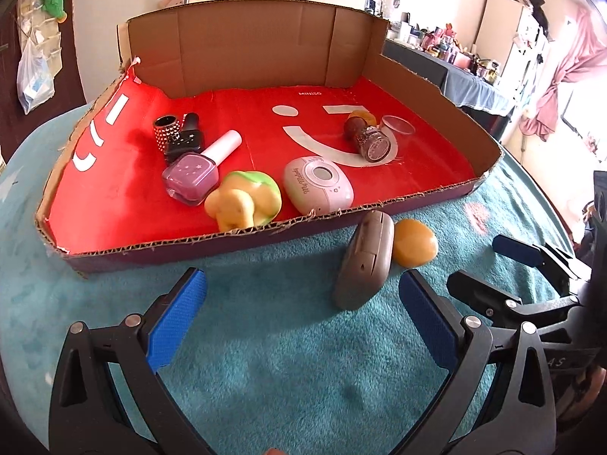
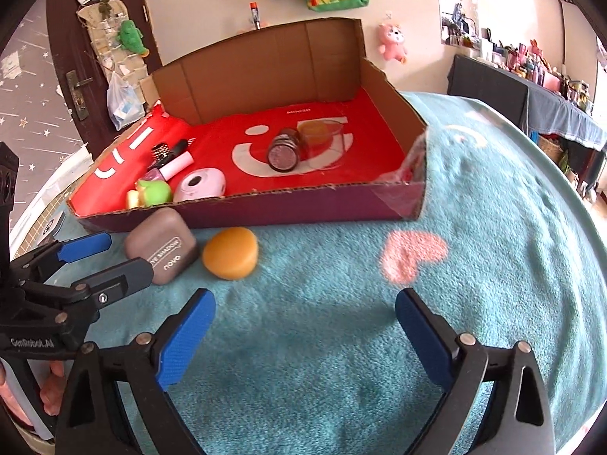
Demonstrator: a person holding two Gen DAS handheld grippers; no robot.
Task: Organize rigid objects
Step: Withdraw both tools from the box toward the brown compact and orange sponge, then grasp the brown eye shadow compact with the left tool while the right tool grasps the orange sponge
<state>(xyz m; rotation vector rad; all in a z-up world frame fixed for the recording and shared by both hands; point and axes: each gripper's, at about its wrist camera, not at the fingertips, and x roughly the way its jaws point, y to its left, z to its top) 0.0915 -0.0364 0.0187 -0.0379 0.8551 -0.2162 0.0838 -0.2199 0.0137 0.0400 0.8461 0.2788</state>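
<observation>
A cardboard tray with a red floor holds a purple nail polish bottle, a black bottle, a studded ring, a yellow-green squishy toy, a pink oval case and a glitter jar. In front of the tray, on the teal blanket, lie a grey eyeshadow case and an orange disc. My left gripper is open and empty, just short of the grey case. My right gripper is open and empty.
A clear plastic cup lies in the tray beside the jar. The tray's tall back wall stands behind. The blanket carries a pink heart. A cluttered dark table stands far right.
</observation>
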